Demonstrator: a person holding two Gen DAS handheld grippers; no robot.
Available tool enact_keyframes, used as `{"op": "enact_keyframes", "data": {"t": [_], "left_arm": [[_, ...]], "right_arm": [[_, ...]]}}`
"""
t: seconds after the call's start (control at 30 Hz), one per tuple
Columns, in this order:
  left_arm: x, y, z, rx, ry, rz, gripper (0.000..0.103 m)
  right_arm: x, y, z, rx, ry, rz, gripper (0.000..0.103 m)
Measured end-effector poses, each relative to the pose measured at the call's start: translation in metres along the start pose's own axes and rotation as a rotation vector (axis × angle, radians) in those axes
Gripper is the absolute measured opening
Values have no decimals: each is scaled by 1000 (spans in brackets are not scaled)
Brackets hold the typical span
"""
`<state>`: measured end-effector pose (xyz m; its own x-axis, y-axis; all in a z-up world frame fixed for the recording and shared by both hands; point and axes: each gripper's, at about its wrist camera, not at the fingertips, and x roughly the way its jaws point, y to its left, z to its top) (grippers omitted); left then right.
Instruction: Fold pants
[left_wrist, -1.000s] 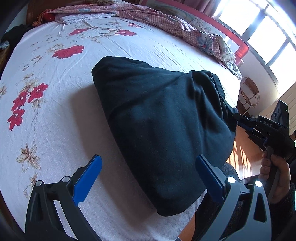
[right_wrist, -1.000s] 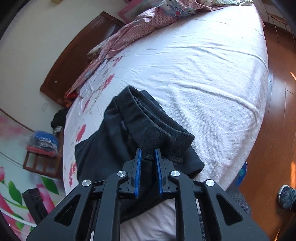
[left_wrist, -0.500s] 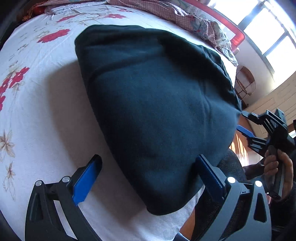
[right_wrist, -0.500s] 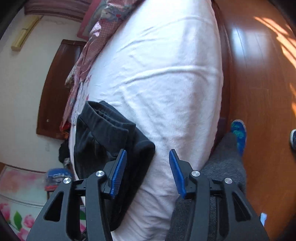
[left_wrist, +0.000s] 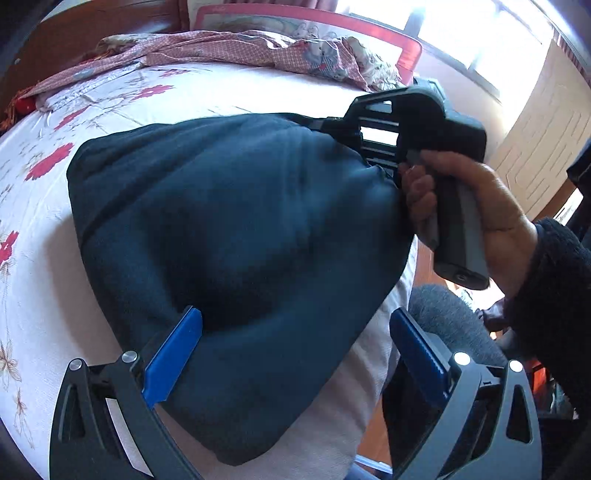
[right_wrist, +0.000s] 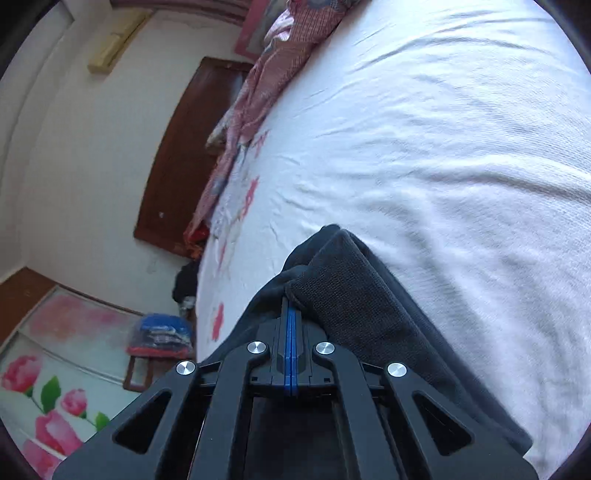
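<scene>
Since half a second ago the right tongs (right_wrist: 290, 317) have gone from spread apart beside the pants to fully together, blue pads flush, with the dark ribbed edge of the pants (left_wrist: 236, 258) bunched around their tip. Cloth sits at the pad ends; whether any is pinched between them cannot be told. In the left wrist view the right tongs (left_wrist: 369, 122) now sit at the upper right edge of the garment, held by the person's right hand (left_wrist: 476, 214), closer to this camera than before.

Left tongs (left_wrist: 295, 343): pads wide apart, straddling the near lower corner of the pants. The left pad lies against the cloth; the right pad is off the fabric, over the bed's edge.

Pants: dark, folded into a thick bundle, lying on the white floral bedsheet (left_wrist: 44, 206) near the bed's near edge. A pink checked blanket (left_wrist: 236, 48) is crumpled along the far side of the bed.
</scene>
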<state>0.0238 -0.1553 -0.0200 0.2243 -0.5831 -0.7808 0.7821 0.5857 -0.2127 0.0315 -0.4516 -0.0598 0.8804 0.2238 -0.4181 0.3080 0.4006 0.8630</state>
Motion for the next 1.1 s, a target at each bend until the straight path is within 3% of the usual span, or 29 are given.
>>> {"op": "enact_keyframes", "data": {"t": [0.1, 0.17, 0.23, 0.3, 0.37, 0.47, 0.53, 0.57, 0.7, 0.9, 1.0, 1.07, 1.1], "left_arm": [[8, -14, -12, 109, 0, 86, 101], [11, -25, -16, 196, 22, 154, 101], [-6, -24, -11, 207, 11, 157, 101], [-29, -6, -3, 146, -37, 158, 101], [-45, 23, 10, 35, -81, 147, 101], [-50, 90, 28, -217, -112, 98, 101], [-38, 132, 34, -403, -89, -22, 101], [-30, 146, 34, -462, -77, -46, 101], [-11, 171, 30, -628, -72, -171, 101], [6, 178, 9, -792, -112, -332, 101], [8, 176, 8, -791, -122, -355, 101], [12, 173, 11, -780, -109, -417, 101], [16, 166, 16, -754, -79, -392, 101]], "right_arm": [[3, 19, 5, -39, 56, -67, 0], [-4, 27, 8, -9, 96, -26, 2], [-30, 34, 12, -36, 71, 21, 20], [-63, 32, 19, -62, 30, 19, 71], [-89, 18, 28, -72, -7, -19, 72], [-99, -11, 39, -98, 43, -102, 73], [-94, -31, 39, -44, 105, -62, 73], [-93, -41, 36, -24, 135, -37, 73], [-90, -59, 18, -14, 210, 26, 73], [-90, -63, 3, -16, 257, 144, 84], [-88, -62, -3, -26, 306, 177, 85], [-86, -54, -9, -84, 329, 160, 85], [-85, -51, -12, -103, 334, 154, 85]]}}
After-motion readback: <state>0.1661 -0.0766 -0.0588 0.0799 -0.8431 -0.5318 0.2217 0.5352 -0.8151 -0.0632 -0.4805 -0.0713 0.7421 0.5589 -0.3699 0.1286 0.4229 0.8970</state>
